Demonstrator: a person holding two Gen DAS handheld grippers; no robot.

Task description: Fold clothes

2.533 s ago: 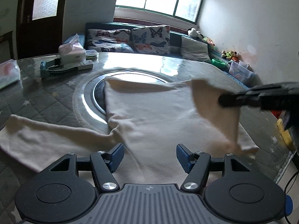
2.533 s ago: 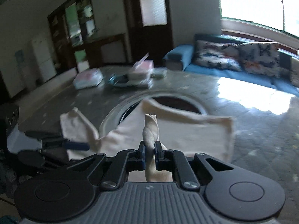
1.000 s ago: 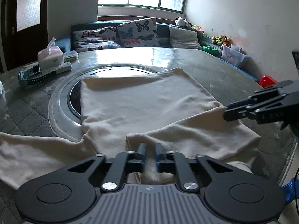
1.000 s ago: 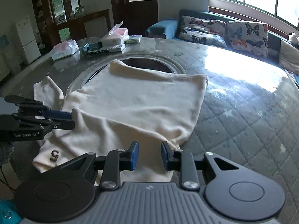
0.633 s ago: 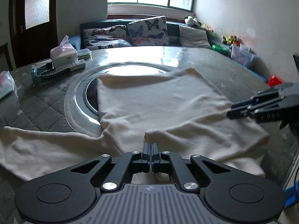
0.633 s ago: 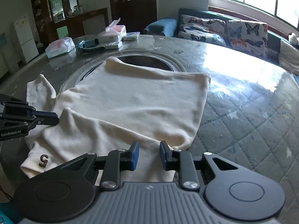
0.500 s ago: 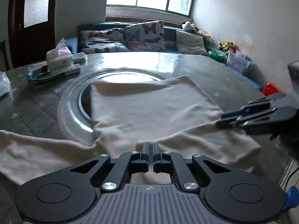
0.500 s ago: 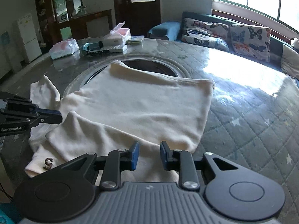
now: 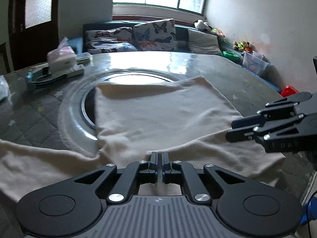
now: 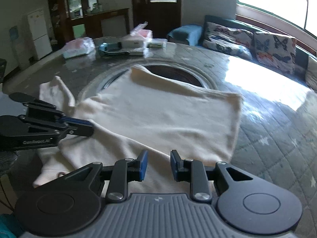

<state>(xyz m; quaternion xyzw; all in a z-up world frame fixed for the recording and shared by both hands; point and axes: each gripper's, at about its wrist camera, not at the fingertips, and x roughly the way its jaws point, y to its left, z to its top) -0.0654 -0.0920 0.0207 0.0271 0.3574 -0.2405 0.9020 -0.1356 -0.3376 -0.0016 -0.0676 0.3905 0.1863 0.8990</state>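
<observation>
The left gripper [image 9: 159,159] has its blue-padded fingers drawn almost together, only a thin slit between them, their tips at the edge of a folded-over sleeve of the cream knit long-sleeved garment [image 9: 158,115]; whether any cloth is pinched in that slit cannot be told. The right gripper [image 10: 157,163] holds its fingers a moderate gap apart with nothing between them, poised just above the near part of the same garment [image 10: 162,115]. The garment lies spread flat ahead of both pairs of fingers, its body reaching onto the round glass insert [image 9: 138,78] in the grey quilted star-patterned tabletop [image 10: 277,138], and its other sleeve trails off to the left of the left fingers. Farther out and left of the fingers sit a pink-and-white tissue box [image 9: 62,58] and a teal-edged tray [image 9: 49,78]. Beyond the table stands a dark sofa with butterfly-print cushions [image 9: 154,34].
</observation>
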